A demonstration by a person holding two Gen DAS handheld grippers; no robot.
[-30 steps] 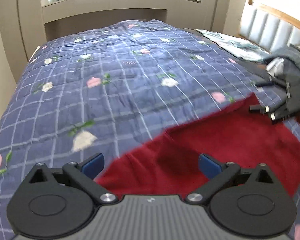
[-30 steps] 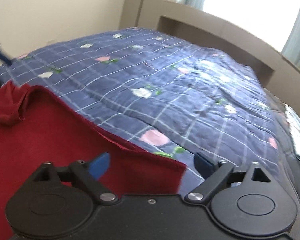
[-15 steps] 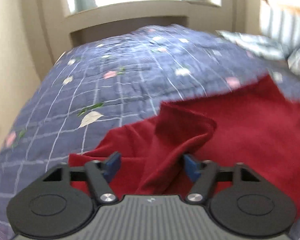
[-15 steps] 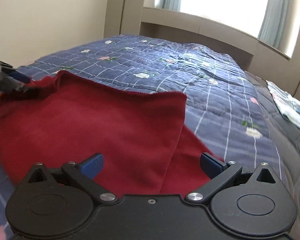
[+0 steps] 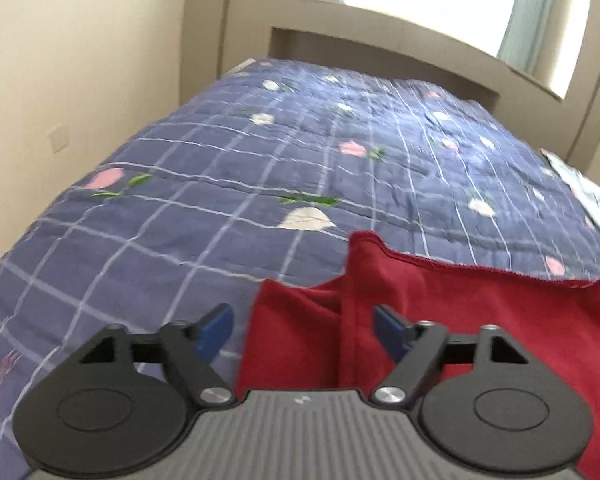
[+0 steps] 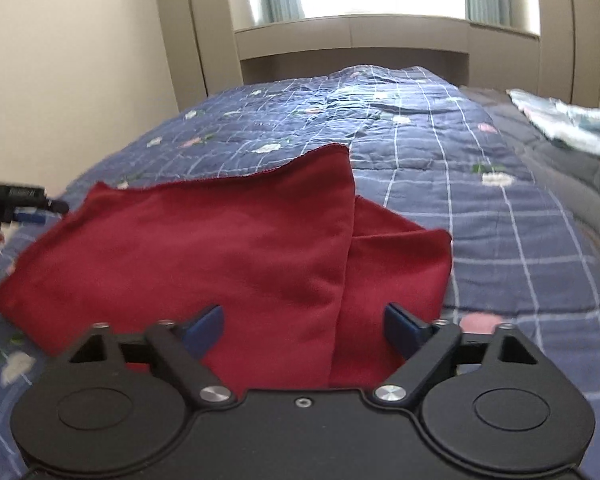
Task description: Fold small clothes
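Note:
A dark red cloth (image 5: 480,320) lies folded over itself on the blue checked quilt (image 5: 260,160). My left gripper (image 5: 302,332) hovers at the cloth's left end. Its jaws are opening, and a raised fold of the cloth runs between the blue pads (image 5: 216,332) without being pressed. In the right wrist view the red cloth (image 6: 220,248) spreads leftward, its upper layer ending in a vertical fold. My right gripper (image 6: 304,332) straddles that fold with its jaws closing, the pads (image 6: 404,332) still clear of the fabric. The left gripper (image 6: 20,200) shows at the far left there.
The flowered quilt (image 6: 460,160) covers the whole bed. A pale patterned garment (image 6: 564,124) lies at the right edge, also visible as a pale patterned garment (image 5: 596,204) in the left wrist view. A beige wall (image 5: 80,60) runs along the left; a ledge under the window stands behind.
The left jaws narrowed around a bunched cloth corner, then spread again as the view swung left. The cloth now lies doubled over. The right jaws have narrowed slightly.

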